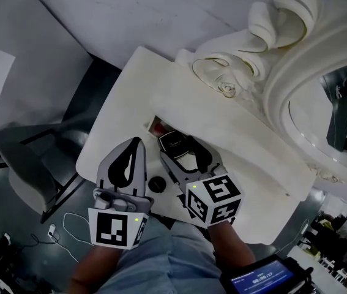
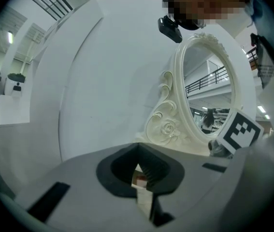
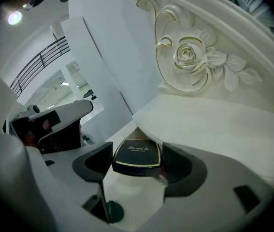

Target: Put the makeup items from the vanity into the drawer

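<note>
Right gripper view: the black compact (image 3: 137, 156) is sitting square between the jaws of the right gripper (image 3: 137, 172), pinched on its two side edges and hanging flat, lid up, over a pale surface. It's looking light, rigid and glossy, so likely slippery. The hinged lid could pop, so gripping across the edges seems the safest hold. At six o'clock of it a small dark round thing (image 3: 111, 210) is showing; what it is, I can't tell. In the head view the left gripper (image 1: 138, 144) is waiting at nine o'clock of the compact, jaws pressed together on nothing. At eleven o'clock something red (image 1: 156, 128) is peeking from a gap in the vanity (image 1: 130, 97). The mirror (image 1: 283, 60) is looming at two o'clock.
</note>
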Demonstrator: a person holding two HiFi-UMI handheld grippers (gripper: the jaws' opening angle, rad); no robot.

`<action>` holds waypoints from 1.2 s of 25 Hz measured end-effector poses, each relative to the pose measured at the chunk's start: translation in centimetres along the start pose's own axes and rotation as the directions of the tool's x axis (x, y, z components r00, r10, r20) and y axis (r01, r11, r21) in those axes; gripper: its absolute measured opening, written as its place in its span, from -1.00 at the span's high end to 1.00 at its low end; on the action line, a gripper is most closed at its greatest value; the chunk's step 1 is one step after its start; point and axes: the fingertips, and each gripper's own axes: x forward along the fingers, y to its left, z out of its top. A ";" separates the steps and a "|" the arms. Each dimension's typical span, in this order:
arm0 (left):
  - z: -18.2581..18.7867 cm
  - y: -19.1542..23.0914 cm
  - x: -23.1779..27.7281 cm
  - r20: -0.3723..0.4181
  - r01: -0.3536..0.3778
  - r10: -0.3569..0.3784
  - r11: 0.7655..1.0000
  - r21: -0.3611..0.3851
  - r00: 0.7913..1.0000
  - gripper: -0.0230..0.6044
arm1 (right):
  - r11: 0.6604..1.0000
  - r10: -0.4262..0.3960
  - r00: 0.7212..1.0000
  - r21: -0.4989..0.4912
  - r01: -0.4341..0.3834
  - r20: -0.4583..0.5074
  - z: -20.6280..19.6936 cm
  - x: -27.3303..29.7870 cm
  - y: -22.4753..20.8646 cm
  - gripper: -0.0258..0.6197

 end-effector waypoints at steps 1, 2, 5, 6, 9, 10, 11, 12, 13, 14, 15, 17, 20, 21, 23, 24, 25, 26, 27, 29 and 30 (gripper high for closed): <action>0.1 0.0 0.0 0.000 0.002 -0.002 1.000 0.000 1.000 0.93 | 1.000 -0.011 1.000 -0.013 0.011 0.010 0.1 -0.1 0.0 -0.08; 0.1 0.0 0.1 0.000 0.003 -0.003 1.000 0.000 1.000 0.93 | 1.000 -0.019 1.000 -0.024 0.019 0.020 0.3 -0.2 0.0 -0.07; 0.0 -0.1 0.1 -0.004 0.006 -0.006 1.000 0.000 1.000 0.93 | 0.999 -0.023 0.998 -0.040 0.025 0.051 0.8 -0.4 -0.1 -0.08; -0.1 -0.1 0.2 -0.006 0.007 -0.007 1.000 0.000 1.000 0.93 | 0.999 -0.023 0.998 -0.043 0.026 0.065 1.0 -0.5 -0.1 -0.08; -0.2 -0.4 0.3 -0.009 0.013 -0.013 1.000 0.000 1.000 0.93 | 0.997 -0.029 0.995 -0.070 0.036 0.093 1.4 -0.8 -0.1 -0.07; -0.2 -0.4 0.3 -0.009 0.014 -0.014 1.000 0.001 1.000 0.93 | 0.996 -0.034 0.995 -0.081 0.042 0.096 1.4 -0.9 -0.1 -0.07; -0.2 -0.5 0.4 -0.009 0.016 -0.016 1.000 0.002 1.000 0.93 | 0.994 -0.040 0.994 -0.093 0.049 0.098 1.3 -1.0 -0.2 -0.07; -0.2 -0.5 0.4 -0.010 0.016 -0.016 1.000 0.003 1.000 0.93 | 0.993 -0.046 0.994 -0.105 0.056 0.098 1.2 -1.1 -0.3 -0.07; -0.2 -0.6 0.4 -0.010 0.016 -0.016 1.000 0.005 1.000 0.93 | 0.991 -0.050 0.994 -0.115 0.061 0.098 1.1 -1.2 -0.3 -0.07; -0.2 -0.6 0.4 -0.011 0.016 -0.016 1.000 0.006 1.000 0.93 | 0.990 -0.052 0.994 -0.123 0.064 0.098 1.0 -1.2 -0.3 -0.07; -0.3 -0.6 0.4 -0.012 0.016 -0.016 1.000 0.008 1.000 0.93 | 0.990 -0.051 0.994 -0.127 0.063 0.098 0.9 -1.3 -0.3 -0.07; -0.3 -0.7 0.3 -0.012 0.016 -0.016 1.000 0.013 1.000 0.93 | 0.990 -0.048 0.994 -0.127 0.061 0.101 0.7 -1.5 -0.3 -0.07; -0.3 -1.0 0.0 -0.007 0.014 -0.014 1.000 0.025 1.000 0.93 | 0.990 -0.046 0.992 -0.126 0.061 0.117 0.4 -2.0 -0.3 -0.07; -0.4 -1.1 -0.2 -0.004 0.013 -0.013 0.999 0.029 1.000 0.93 | 0.990 -0.046 0.992 -0.127 0.062 0.121 0.2 -2.2 -0.3 -0.07; -0.4 -1.5 -0.8 0.000 0.009 -0.009 0.999 0.037 1.000 0.93 | 0.989 -0.046 0.991 -0.133 0.063 0.127 -0.3 -2.8 -0.2 -0.07; -0.4 -1.8 -1.1 0.003 0.007 -0.008 0.999 0.041 1.000 0.93 | 0.988 -0.045 0.990 -0.138 0.063 0.131 -0.6 -3.2 -0.1 -0.07; -0.4 -2.1 -1.5 0.007 0.005 -0.005 0.999 0.044 1.000 0.93 | 0.988 -0.042 0.990 -0.144 0.061 0.135 -0.8 -3.6 0.0 -0.07; -0.4 -2.4 -1.9 0.011 0.001 -0.001 0.999 0.047 1.000 0.93 | 0.987 -0.037 0.989 -0.152 0.058 0.140 -1.0 -4.0 0.2 -0.07; -0.3 -2.7 -2.4 0.016 -0.004 0.004 0.999 0.050 1.000 0.93 | 0.985 -0.031 0.989 -0.161 0.054 0.144 -1.3 -4.4 0.4 -0.07; -0.3 -3.5 -3.6 0.025 -0.015 0.014 0.998 0.055 1.000 0.93 | 0.983 -0.014 0.989 -0.181 0.041 0.146 -1.9 -5.3 0.9 -0.06; -0.4 -3.9 -4.4 0.028 -0.021 0.019 0.998 0.058 0.999 0.93 | 0.981 -0.004 0.990 -0.191 0.032 0.144 -2.4 -5.7 1.3 -0.06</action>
